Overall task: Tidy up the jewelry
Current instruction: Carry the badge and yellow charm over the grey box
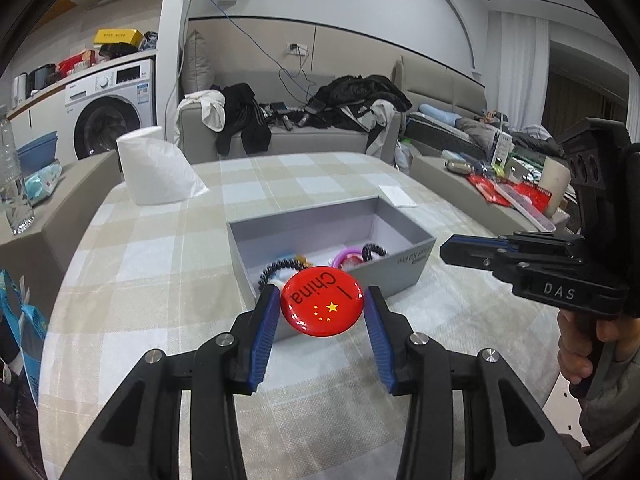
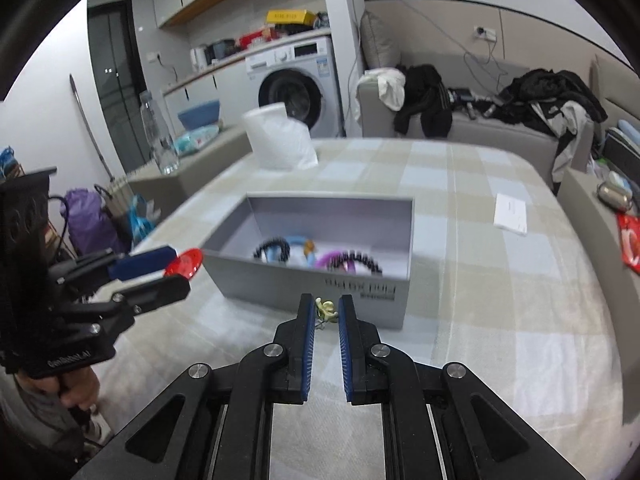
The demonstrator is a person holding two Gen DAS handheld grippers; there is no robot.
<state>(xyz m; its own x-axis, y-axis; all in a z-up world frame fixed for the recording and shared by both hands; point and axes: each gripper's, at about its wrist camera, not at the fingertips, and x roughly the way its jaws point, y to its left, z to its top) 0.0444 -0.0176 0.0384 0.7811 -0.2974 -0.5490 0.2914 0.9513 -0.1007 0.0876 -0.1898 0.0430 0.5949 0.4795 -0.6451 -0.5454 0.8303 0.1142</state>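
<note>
Left wrist view: nearest, the left gripper (image 1: pixel 322 304) pinches a red badge (image 1: pixel 322 307) by its rim, one blue ribbed pad at each side. The badge is a glossy domed disc, held flat and face up, printed with "China" and yellow stars. It hangs over the near left corner of the box (image 1: pixel 404 270), so the drop lies just ahead and slightly down; the left hand is the nearer one for that move, I judge.

In the right wrist view, the right gripper (image 2: pixel 326 312) has its jaws drawn narrow around a small pale gold charm (image 2: pixel 326 309) at the tips. The pads look close on both sides, but whether they press it is not sure. This charm sits just short of the box's near wall, below its rim, so it must rise before going in.

Beyond, the box is grey card, open-topped and oblong, its long axis running left to right. Inside lie black coiled ties (image 2: pixel 356 259), a purple ring (image 2: pixel 326 258) and a blue ring (image 2: pixel 296 240). It rests on a checked cloth (image 2: pixel 480 264), soft and woven. Farther off stands a white paper roll (image 2: pixel 276 136).
</note>
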